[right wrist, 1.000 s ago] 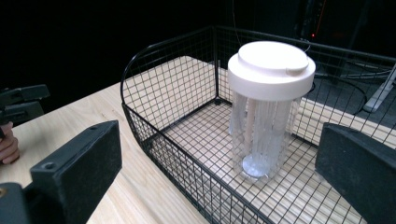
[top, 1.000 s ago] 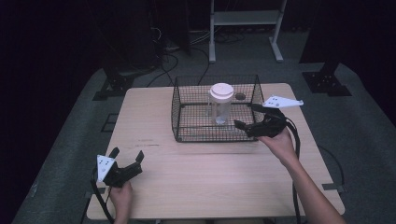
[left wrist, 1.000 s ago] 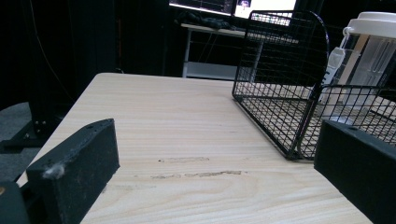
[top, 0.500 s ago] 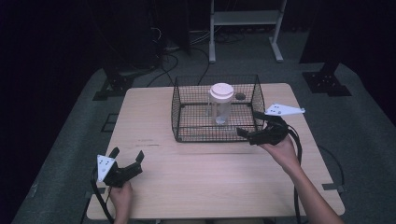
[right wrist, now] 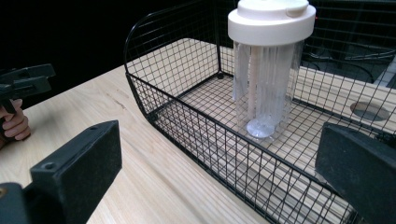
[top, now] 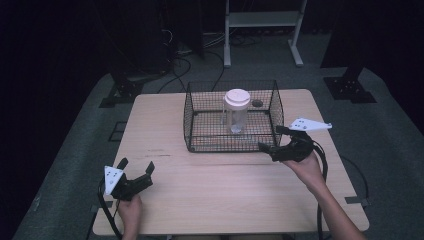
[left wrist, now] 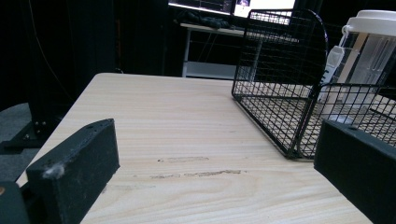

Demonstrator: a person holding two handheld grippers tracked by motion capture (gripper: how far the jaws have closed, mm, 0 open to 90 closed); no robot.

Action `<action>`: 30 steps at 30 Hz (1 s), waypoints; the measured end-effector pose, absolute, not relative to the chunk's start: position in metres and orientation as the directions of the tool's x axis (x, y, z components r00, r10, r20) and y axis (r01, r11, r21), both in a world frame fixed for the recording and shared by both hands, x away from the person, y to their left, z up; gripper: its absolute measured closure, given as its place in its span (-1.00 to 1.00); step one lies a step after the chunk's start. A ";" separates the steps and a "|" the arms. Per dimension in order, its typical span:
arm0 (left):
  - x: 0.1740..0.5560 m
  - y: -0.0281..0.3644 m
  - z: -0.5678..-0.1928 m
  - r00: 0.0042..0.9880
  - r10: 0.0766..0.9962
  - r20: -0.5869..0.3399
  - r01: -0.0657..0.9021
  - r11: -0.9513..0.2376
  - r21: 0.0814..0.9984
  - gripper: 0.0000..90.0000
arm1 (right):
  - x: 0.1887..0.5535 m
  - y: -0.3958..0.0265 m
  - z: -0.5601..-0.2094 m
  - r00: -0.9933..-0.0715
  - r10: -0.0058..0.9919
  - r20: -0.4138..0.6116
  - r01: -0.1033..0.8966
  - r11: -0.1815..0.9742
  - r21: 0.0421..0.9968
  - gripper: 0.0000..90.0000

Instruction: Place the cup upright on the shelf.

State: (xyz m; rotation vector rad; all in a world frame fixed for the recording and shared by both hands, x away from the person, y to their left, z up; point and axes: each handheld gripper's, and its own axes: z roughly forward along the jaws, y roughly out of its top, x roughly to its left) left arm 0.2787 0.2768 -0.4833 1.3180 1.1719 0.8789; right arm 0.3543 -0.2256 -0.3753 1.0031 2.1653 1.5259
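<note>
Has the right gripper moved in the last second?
Yes. The right gripper has drawn back toward the person, from the black wire basket's right wall to its front right corner.

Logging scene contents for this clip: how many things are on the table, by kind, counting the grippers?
Wire basket: 1
Clear bottle with white lid, upright in the basket: 1
Grippers: 2, left gripper and right gripper, both open
Total: 4

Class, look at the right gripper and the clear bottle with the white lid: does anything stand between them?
Yes. The wire basket's near wall stands between the right gripper, jaws open outside it, and the bottle upright inside. The basket's top is open.
</note>
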 end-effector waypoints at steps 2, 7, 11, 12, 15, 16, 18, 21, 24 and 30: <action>0.279 0.277 -0.483 0.231 0.964 -0.133 0.143 0.102 0.984 -1.00 | 0.352 -0.227 -0.378 -0.708 0.692 0.142 0.366 0.187 0.912 -1.00; 0.279 0.277 -0.483 0.232 0.964 -0.133 0.141 0.102 0.985 -1.00 | 0.349 -0.229 -0.381 -0.706 0.694 0.143 0.369 0.188 0.910 -1.00; 0.279 0.277 -0.483 0.232 0.964 -0.133 0.141 0.102 0.985 -1.00 | 0.346 -0.231 -0.382 -0.706 0.694 0.139 0.369 0.193 0.909 -1.00; 0.279 0.277 -0.483 0.232 0.964 -0.133 0.141 0.102 0.985 -1.00 | 0.346 -0.231 -0.382 -0.706 0.694 0.139 0.369 0.193 0.909 -1.00; 0.279 0.277 -0.483 0.232 0.964 -0.132 0.141 0.101 0.985 -1.00 | 0.344 -0.232 -0.384 -0.707 0.692 0.145 0.371 0.189 0.909 -1.00; 0.279 0.277 -0.483 0.231 0.964 -0.133 0.141 0.102 0.985 -1.00 | 0.344 -0.232 -0.384 -0.707 0.692 0.145 0.371 0.189 0.909 -1.00; 0.279 0.277 -0.483 0.232 0.964 -0.132 0.142 0.101 0.985 -1.00 | 0.342 -0.232 -0.387 -0.706 0.693 0.144 0.375 0.193 0.907 -1.00; 0.279 0.277 -0.483 0.231 0.964 -0.131 0.141 0.100 0.985 -1.00 | 0.341 -0.234 -0.389 -0.705 0.694 0.145 0.377 0.193 0.906 -1.00; 0.279 0.277 -0.483 0.231 0.964 -0.132 0.141 0.101 0.985 -1.00 | 0.340 -0.235 -0.390 -0.702 0.698 0.143 0.379 0.196 0.904 -1.00; 0.279 0.276 -0.483 0.230 0.964 -0.130 0.140 0.100 0.985 -1.00 | 0.337 -0.241 -0.396 -0.694 0.704 0.151 0.385 0.185 0.904 -1.00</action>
